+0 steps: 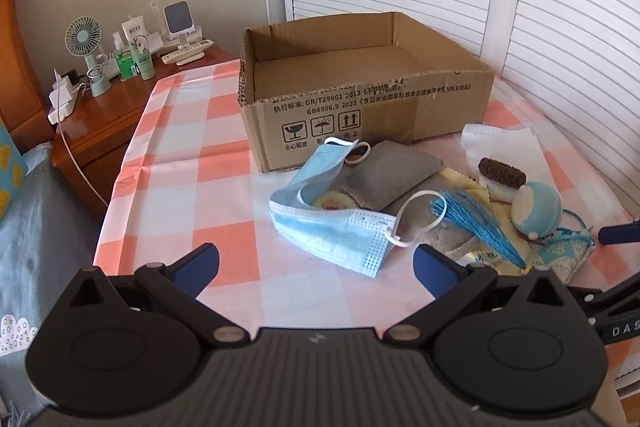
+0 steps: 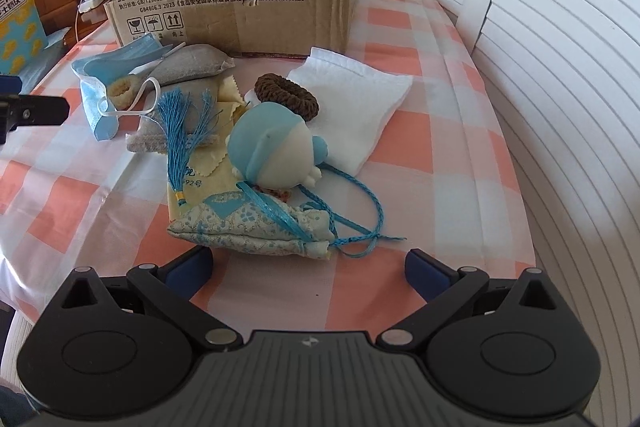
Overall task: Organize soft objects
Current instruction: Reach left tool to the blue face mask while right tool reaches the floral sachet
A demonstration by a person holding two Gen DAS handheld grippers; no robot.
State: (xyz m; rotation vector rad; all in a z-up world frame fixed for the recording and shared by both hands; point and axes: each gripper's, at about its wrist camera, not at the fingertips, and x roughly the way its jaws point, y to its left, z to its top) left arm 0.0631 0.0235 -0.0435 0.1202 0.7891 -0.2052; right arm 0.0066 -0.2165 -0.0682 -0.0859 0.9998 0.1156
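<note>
Soft stuff was piled just ahead of both sets of fingers, in front of the box (image 1: 360, 83), which was seen empty from the left wrist view, so nothing had been sorted yet by the look of it. The pile was probably dumped right beside the box so each piece only needs a short lift over the near wall.

The left gripper (image 1: 316, 263) was held with its fingers wide apart and nothing between them. The mask (image 1: 332, 227) lay just past its fingertips, folded into a V, its long axis running crosswise between the fingers, with the ear loop (image 1: 416, 219) pointed toward the right finger. That looked like the intended first grab.

The right gripper (image 2: 310, 267) was also spread open and empty. The sachet (image 2: 252, 227) was sitting just beyond its left finger, long axis across the fingers, corded end pointed toward the right one. The plush (image 2: 276, 151) was resting on top of it, further out. The scrunchie (image 2: 286, 95) and white pad (image 2: 360, 103) were beyond that, with the grey pouch (image 2: 188, 63) off past the left finger, nearer the box.
</note>
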